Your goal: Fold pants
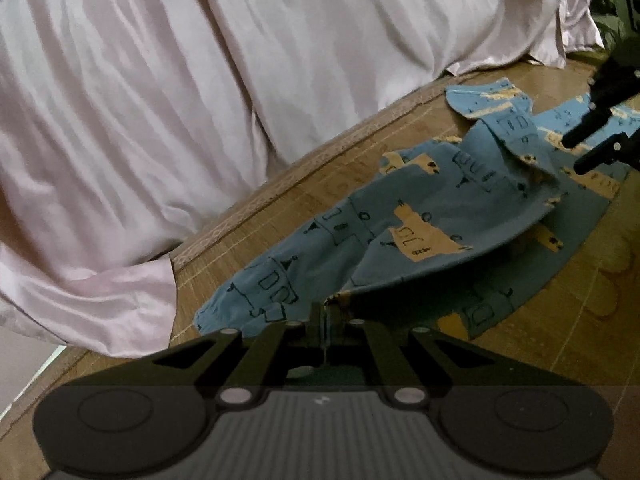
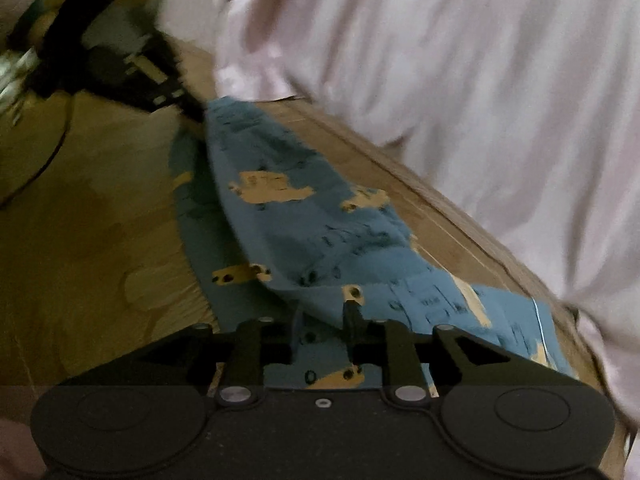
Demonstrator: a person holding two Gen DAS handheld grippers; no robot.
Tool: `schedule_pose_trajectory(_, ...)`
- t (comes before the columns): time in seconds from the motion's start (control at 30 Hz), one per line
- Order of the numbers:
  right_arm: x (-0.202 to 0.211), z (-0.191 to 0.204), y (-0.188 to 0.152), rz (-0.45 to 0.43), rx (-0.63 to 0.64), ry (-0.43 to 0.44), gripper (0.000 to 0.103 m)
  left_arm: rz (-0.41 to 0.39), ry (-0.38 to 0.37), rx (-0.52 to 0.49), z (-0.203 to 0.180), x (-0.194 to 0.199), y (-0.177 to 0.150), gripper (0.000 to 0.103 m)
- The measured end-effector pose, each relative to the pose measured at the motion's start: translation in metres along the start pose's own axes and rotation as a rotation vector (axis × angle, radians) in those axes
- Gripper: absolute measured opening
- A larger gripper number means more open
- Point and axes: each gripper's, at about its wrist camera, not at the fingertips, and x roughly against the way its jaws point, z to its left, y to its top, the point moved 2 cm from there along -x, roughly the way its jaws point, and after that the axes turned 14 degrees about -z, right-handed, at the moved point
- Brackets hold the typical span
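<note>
Blue pants [image 1: 420,216] with yellow and dark prints lie stretched across a bamboo floor mat [image 1: 304,200]. At the bottom of the left wrist view, my left gripper [image 1: 328,316] is shut on one end of the cloth. My right gripper [image 1: 572,156] holds the other end at the far right. One layer is lifted and pulled taut between the two, while a lower layer stays flat on the mat. In the right wrist view the pants [image 2: 320,216] run from my right gripper [image 2: 324,320], where cloth sits between the fingers, up to my left gripper [image 2: 192,112].
A pale pink satin bed sheet [image 1: 200,100] hangs down along the mat's far edge, close to the pants, and fills the right wrist view's right side as the bed sheet [image 2: 480,80]. A dark cable [image 2: 60,140] trails over the floor on the left.
</note>
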Motion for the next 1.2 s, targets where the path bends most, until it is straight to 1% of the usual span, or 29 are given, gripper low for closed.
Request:
schedule_pose_trajectory(0.03, -0.003, 0.001, 0.002, 0.002, 0.044, 0.028, 0.033, 0.005, -0.001, -0.002, 0.0, 0.0, 0.0, 0.001)
schedule_pose_trajectory(0.07, -0.005, 0.002, 0.003, 0.003, 0.078, 0.057, 0.036, 0.01, -0.002, -0.006, -0.001, -0.001, 0.0, 0.001)
schedule_pose_trajectory(0.1, -0.008, 0.002, 0.004, 0.005, 0.11, 0.09, 0.036, 0.012, -0.002, -0.011, -0.002, -0.001, -0.001, 0.001)
schedule_pose_trajectory(0.23, -0.021, 0.003, 0.01, 0.025, 0.215, 0.171, 0.036, 0.011, -0.004, -0.025, -0.002, 0.001, 0.0, 0.001)
schedule_pose_trajectory(0.3, -0.027, 0.004, 0.009, 0.042, 0.261, 0.189, 0.033, 0.006, -0.005, -0.032, -0.001, 0.003, 0.001, 0.001)
schedule_pose_trajectory(0.33, -0.03, 0.004, 0.008, 0.05, 0.276, 0.193, 0.026, 0.003, -0.006, -0.036, -0.001, 0.004, 0.001, 0.001)
schedule_pose_trajectory(0.37, -0.032, 0.003, 0.007, 0.053, 0.281, 0.192, 0.011, -0.001, -0.005, -0.039, -0.001, 0.005, 0.002, 0.001)
schedule_pose_trajectory(0.4, -0.033, 0.001, 0.007, 0.058, 0.279, 0.189, 0.004, -0.004, -0.006, -0.042, -0.001, 0.005, 0.003, 0.001)
schedule_pose_trajectory(0.43, -0.034, 0.0, 0.007, 0.06, 0.277, 0.183, 0.002, -0.008, -0.007, -0.044, -0.001, 0.006, 0.004, 0.001)
schedule_pose_trajectory(0.57, -0.026, 0.0, 0.006, 0.049, 0.263, 0.173, 0.001, -0.02, -0.011, -0.045, 0.001, 0.009, 0.006, 0.001)
schedule_pose_trajectory(0.77, 0.003, 0.004, 0.015, 0.012, 0.233, 0.156, 0.001, -0.024, -0.041, -0.072, 0.003, 0.019, 0.002, 0.001)
schedule_pose_trajectory(0.9, 0.003, 0.015, 0.008, 0.037, 0.257, 0.172, 0.001, 0.003, -0.064, -0.112, -0.004, 0.018, -0.009, 0.001)
schedule_pose_trajectory(1.0, -0.003, 0.019, 0.002, 0.058, 0.244, 0.175, 0.001, 0.01, -0.072, -0.147, -0.01, 0.016, -0.016, 0.001)
schedule_pose_trajectory(1.2, -0.011, 0.021, -0.006, 0.089, 0.208, 0.186, 0.002, 0.065, -0.122, -0.151, -0.012, 0.01, -0.022, 0.001)
